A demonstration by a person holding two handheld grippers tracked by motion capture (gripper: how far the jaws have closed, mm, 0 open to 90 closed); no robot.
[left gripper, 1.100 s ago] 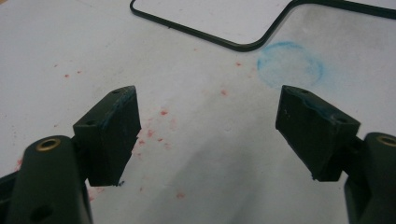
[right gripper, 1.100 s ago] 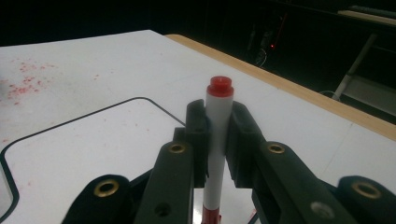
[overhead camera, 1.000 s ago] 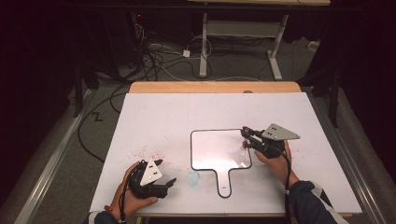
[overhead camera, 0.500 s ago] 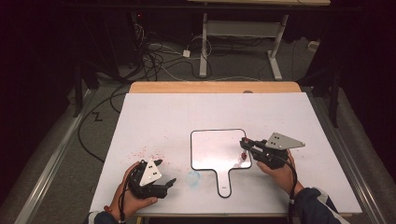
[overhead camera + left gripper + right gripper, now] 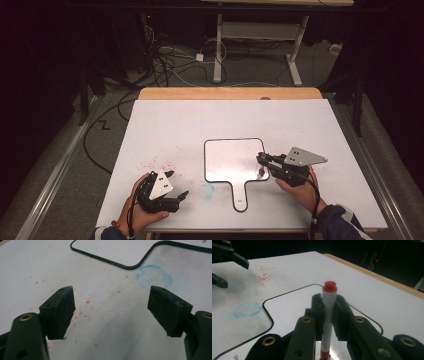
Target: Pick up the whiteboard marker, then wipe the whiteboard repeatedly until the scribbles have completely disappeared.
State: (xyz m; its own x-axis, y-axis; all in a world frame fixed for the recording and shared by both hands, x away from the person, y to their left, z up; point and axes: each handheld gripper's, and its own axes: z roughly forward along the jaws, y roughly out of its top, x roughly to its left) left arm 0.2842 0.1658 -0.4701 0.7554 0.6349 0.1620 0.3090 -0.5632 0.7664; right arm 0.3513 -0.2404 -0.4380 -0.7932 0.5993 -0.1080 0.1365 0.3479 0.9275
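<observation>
Red-capped white marker pen (image 5: 329, 312) stands upright, clenched in the right hand-held gripper (image 5: 264, 161), its lower tip at the black-rimmed paddle-shaped whiteboard (image 5: 227, 160) near that board's right edge on the white table (image 5: 200, 120). Left hand-held gripper (image 5: 172, 189) rests released, well apart to the left, beside a blue smudge (image 5: 153, 277).

Worktop: white rectangular sheet-covered worktop (image 5: 200, 125), bare wooden strip along far edge (image 5: 230, 93).
Floor: grey carpeted floor (image 5: 55, 170), tangle of black and white cables (image 5: 170, 60) lying on it.
Furniture: white metal-framed desk (image 5: 260, 35) beyond.
Light: room dark, worktop lit.
</observation>
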